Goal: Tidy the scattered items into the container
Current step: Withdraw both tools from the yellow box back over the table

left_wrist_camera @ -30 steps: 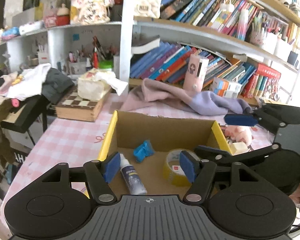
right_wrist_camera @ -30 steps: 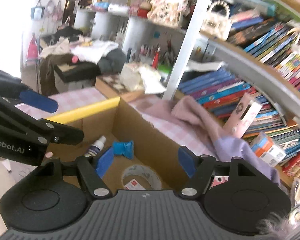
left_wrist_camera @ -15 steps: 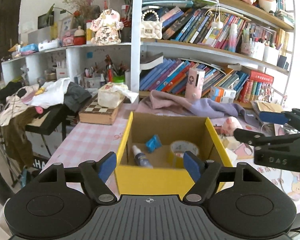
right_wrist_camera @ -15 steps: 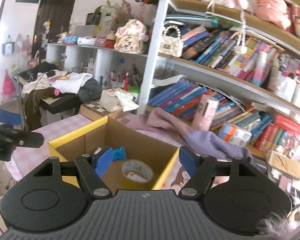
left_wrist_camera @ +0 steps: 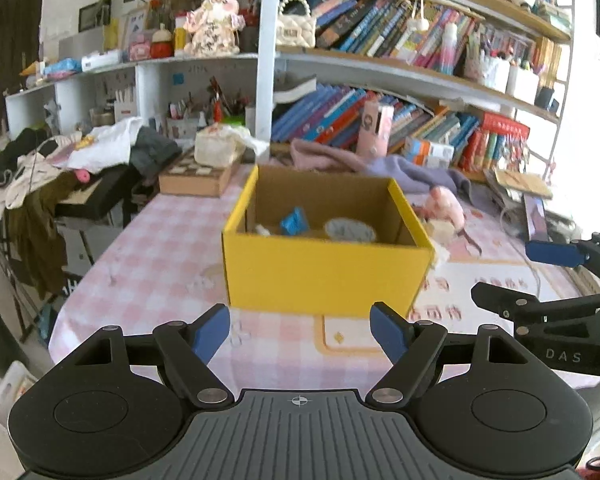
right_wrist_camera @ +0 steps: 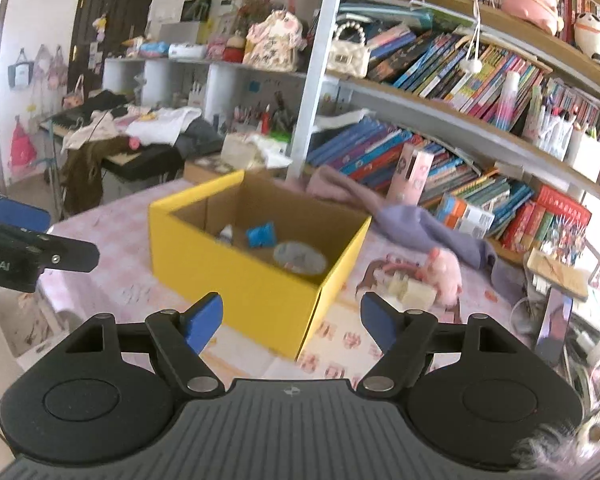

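While both grippers hang short of the yellow box [left_wrist_camera: 324, 276], neither carries anything: the left gripper [left_wrist_camera: 300, 330] has its jaws opening with only bare counter [left_wrist_camera: 152, 240] between them, and the right gripper [right_wrist_camera: 288, 322] likewise has its jaws opening on nothing. Box stands mid-counter on the pink check cloth. Three things already lie inside it: a small bottle [right_wrist_camera: 226, 234] against the near left wall, a blue wrapper [right_wrist_camera: 261, 235] behind it, and a tape roll [right_wrist_camera: 299, 258] toward the right. Much of the tidying looks done. Left outside, just beside the box's right wall, are a pale block [right_wrist_camera: 414, 290] and a pink soft toy [right_wrist_camera: 444, 270]; whether these count as scattered items is a guess. A purple cloth [left_wrist_camera: 416, 174] lies behind the box.
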Motion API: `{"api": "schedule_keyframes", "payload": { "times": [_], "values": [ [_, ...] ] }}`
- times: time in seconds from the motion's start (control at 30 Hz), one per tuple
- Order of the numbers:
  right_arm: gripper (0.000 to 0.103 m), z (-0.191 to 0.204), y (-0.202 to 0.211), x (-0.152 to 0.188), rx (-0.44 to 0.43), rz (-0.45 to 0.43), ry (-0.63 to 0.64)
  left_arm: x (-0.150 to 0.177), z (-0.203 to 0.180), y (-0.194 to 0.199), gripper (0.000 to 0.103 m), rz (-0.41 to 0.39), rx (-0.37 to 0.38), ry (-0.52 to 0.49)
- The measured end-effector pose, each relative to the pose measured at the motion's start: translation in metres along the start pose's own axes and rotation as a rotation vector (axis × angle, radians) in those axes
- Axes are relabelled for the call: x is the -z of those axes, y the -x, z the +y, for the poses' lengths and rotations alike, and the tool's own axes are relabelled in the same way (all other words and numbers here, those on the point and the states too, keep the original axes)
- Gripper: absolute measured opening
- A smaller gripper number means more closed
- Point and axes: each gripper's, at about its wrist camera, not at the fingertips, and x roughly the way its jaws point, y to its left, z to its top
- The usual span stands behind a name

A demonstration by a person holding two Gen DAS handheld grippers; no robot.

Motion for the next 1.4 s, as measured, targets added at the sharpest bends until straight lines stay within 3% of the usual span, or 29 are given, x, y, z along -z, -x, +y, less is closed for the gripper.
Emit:
{"api": "schedule_keyframes", "payload": {
  "times": [0.23, 0.47, 0.87, 1.4],
  "values": [
    [0.078, 0.015, 0.013, 0.027, -0.058, 0.045, 0.142, 0.017, -0.012, 0.0, 0.081, 0.067, 0.018, -0.091],
    [0.083, 0.019, 0.012, 0.044, -0.028, 0.124, 0.034, 0.034, -0.026, -0.001, 0.084, 0.1, 0.038, -0.036],
    [0.084, 0.003, 0.015, 0.063, 0.042, 0.17, 0.049, 0.038, -0.047, -0.019, 0.085, 0.164, 0.054, -0.06],
    [0.084, -0.061, 0.031, 0.088, 0.208, 0.256, -0.056, 0.036, -0.12, -0.056, 0.086, 0.244, 0.249, -0.19]
  ]
}}
